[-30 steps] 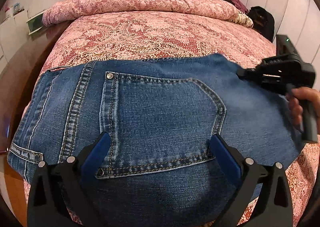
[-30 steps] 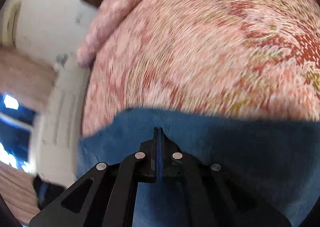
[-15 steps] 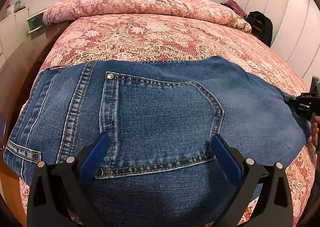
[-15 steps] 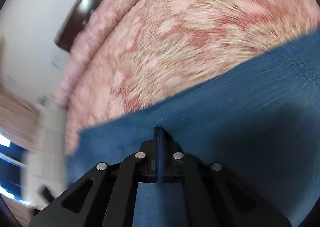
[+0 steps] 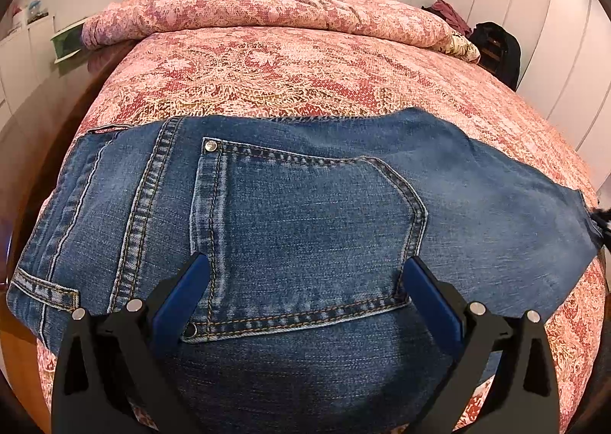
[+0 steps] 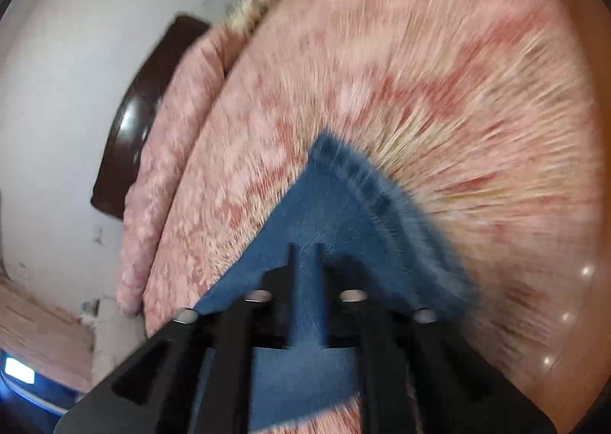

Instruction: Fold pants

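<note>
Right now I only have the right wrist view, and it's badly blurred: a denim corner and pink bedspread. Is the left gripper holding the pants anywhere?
Observer: No. The left gripper is open, with its jaws wide apart over the back pocket of the jeans.
Operator: Are the jeans bunched up?
Observer: No, they lie spread across the bedspread, pocket side up, with the waistband at the picture's left.
Operator: Anything beside the bed?
Observer: A black bag sits past its far right corner.
</note>
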`<state>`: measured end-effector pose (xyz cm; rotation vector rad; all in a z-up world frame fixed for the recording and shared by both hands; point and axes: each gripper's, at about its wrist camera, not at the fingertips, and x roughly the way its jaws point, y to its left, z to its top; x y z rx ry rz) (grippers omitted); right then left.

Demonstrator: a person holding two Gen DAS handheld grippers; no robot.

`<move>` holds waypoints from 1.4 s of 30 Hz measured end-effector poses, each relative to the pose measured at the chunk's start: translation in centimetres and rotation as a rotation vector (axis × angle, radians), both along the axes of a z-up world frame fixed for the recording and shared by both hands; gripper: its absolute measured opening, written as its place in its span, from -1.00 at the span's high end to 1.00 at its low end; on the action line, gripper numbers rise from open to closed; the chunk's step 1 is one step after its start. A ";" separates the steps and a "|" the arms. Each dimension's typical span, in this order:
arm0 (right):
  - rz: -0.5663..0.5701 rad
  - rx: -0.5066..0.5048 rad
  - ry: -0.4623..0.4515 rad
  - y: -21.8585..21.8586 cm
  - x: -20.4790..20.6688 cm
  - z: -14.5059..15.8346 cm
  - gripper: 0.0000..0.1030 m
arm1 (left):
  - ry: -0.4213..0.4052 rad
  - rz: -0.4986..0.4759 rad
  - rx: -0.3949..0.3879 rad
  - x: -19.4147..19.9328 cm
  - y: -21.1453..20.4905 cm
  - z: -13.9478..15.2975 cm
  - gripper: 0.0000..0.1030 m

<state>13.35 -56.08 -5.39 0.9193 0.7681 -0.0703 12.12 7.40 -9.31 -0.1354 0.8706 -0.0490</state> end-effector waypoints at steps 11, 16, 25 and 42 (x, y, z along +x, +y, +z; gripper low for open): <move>-0.154 0.140 -0.002 -1.9 -7.0 -1.2 -0.26 | -0.008 0.001 -0.008 -0.1 0.0 0.0 -0.95; -0.168 0.190 0.001 -1.7 -5.5 -2.2 -0.11 | -0.011 0.001 -0.015 -0.1 0.1 0.0 -0.95; -0.179 0.234 0.010 -1.9 -3.0 -3.7 0.57 | -0.010 0.001 -0.015 -0.1 0.1 0.0 -0.96; 0.174 -0.107 -0.207 12.4 1.4 9.9 0.63 | -0.027 0.001 -0.056 -0.3 0.6 0.1 -0.96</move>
